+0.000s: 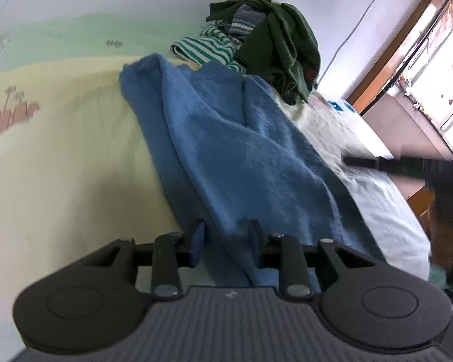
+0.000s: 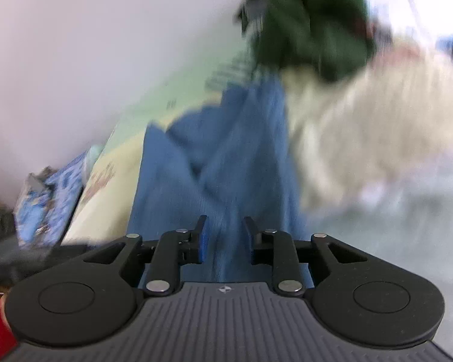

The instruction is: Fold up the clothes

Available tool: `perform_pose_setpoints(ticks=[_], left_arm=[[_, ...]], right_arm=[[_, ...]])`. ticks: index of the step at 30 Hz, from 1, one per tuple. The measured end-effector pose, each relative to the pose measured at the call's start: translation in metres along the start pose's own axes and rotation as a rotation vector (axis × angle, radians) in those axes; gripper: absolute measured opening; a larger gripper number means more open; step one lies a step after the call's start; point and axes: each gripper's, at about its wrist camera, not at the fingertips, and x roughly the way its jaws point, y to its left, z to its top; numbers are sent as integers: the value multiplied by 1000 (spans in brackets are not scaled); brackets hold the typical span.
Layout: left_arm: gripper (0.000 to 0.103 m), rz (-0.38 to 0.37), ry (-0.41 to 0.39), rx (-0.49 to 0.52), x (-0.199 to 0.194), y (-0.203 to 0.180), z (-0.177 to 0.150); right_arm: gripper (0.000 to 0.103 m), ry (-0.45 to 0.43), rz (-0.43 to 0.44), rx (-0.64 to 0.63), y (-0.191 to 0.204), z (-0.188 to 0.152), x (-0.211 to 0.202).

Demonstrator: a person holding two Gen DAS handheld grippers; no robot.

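Observation:
A blue fuzzy sweater (image 1: 241, 138) lies stretched out along the bed, from the pile at the far end to right under my left gripper (image 1: 227, 235). That gripper's jaws stand apart, with a ridge of the blue knit running between them and no clear pinch by the pads. In the blurred right wrist view the same blue sweater (image 2: 226, 157) runs away from my right gripper (image 2: 225, 230). Its jaws are also apart over the cloth. A blurred black bar (image 1: 392, 164) reaches in from the right edge of the left wrist view.
A pile with a dark green garment (image 1: 287, 45) and a green-striped one (image 1: 208, 46) sits at the bed's far end by the wall. A white fluffy garment (image 1: 326, 126) lies right of the sweater. Bare yellow-green sheet (image 1: 60, 150) spreads to the left. A window (image 1: 438, 60) is at the right.

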Motion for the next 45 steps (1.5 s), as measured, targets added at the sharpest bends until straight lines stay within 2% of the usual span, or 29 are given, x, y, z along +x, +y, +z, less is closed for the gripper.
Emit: perform_pose_setpoints(ticks=[2,5,7,9,12,15,16,17,19,20,23,27,30,31,32,34,35,39,41,43,45], left_arm=[[27,2,-3,-14,-3,-5,-6],[27,10,-12,-46,-7,-12,-13],[16,17,-18,-73,-10,-17,-18],[9,53,-32,-72,-14,-25,-22],[5,92,-45,-72,-16,-37,-28],[3,141,-52,-59,-16,-48,-34],[3,159,-54,-55,-15,-51,-36],[3,172,-57,-62,-14,-52,-37],[3,195,-62,-75,-14,-55,-38],[2,203,-66,-84,-15,-56,-39],[2,247,-66,-80,-14,-66,-45],[3,318,-66,-47,-12,-80,-50],[3,369,-79,-17,-19,-93,-47],[3,380,-96,-2,-21,-96,-45],[3,390,-116,17,-26,-101,-44],[4,394,-136,39,-33,-111,-47],[4,381,-115,29,-30,-110,-50],[5,350,-51,11,-16,-109,-62],[5,362,-42,28,-10,-110,-67],[6,354,-32,36,-9,-111,-67],[6,296,-34,38,-15,-111,-65]], right_arm=[[31,-17,88,-52,12,22,7],[32,10,172,-113,38,48,45],[31,36,179,-166,53,59,79],[27,70,206,-179,62,68,110],[27,135,273,-163,69,74,145],[28,171,241,-201,77,76,174],[22,187,238,-210,79,76,183],[10,198,221,-213,80,76,190],[4,221,183,-219,82,75,203],[0,224,186,-223,82,75,206],[0,236,255,-232,85,76,216],[0,266,306,-293,96,66,236],[1,228,269,-405,114,68,226],[6,182,282,-423,116,71,214],[6,142,308,-425,114,75,201],[6,116,320,-410,109,84,186],[6,124,312,-410,106,86,185],[7,208,191,-478,106,77,217],[13,177,176,-490,106,77,225],[23,198,138,-426,103,84,223],[21,181,197,-333,90,86,198]])
